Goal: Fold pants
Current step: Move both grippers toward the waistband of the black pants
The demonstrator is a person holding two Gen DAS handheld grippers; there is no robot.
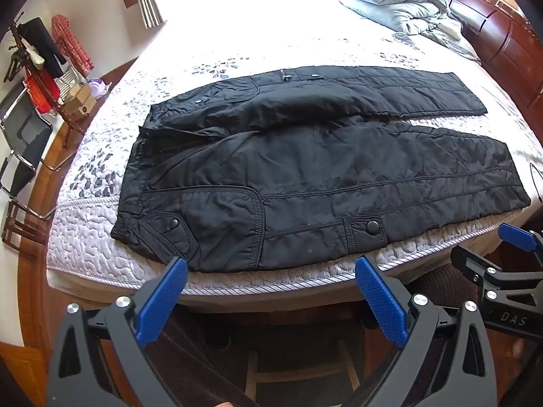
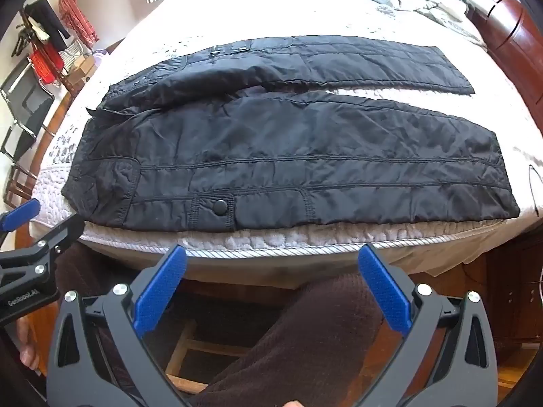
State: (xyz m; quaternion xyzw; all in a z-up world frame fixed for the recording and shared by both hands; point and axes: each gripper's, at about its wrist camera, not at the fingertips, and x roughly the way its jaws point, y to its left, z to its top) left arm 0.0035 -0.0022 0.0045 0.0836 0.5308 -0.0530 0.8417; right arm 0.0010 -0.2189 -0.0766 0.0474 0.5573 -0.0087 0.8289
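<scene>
Black padded pants (image 1: 305,169) lie flat on the bed, waistband to the left, both legs stretched to the right and slightly apart; they also show in the right wrist view (image 2: 271,156). My left gripper (image 1: 271,271) is open and empty, held off the near bed edge below the hip pocket. My right gripper (image 2: 271,259) is open and empty, off the bed edge below the near leg. The right gripper also shows in the left wrist view (image 1: 509,247), and the left gripper in the right wrist view (image 2: 20,217).
The bed has a white quilted cover (image 1: 95,224) with a grey leaf pattern. A crumpled grey duvet (image 1: 400,3) lies at the far right by the wooden headboard (image 1: 502,40). A chair and clothes rack (image 1: 37,68) stand at the left. A wooden stool (image 2: 190,349) is below me.
</scene>
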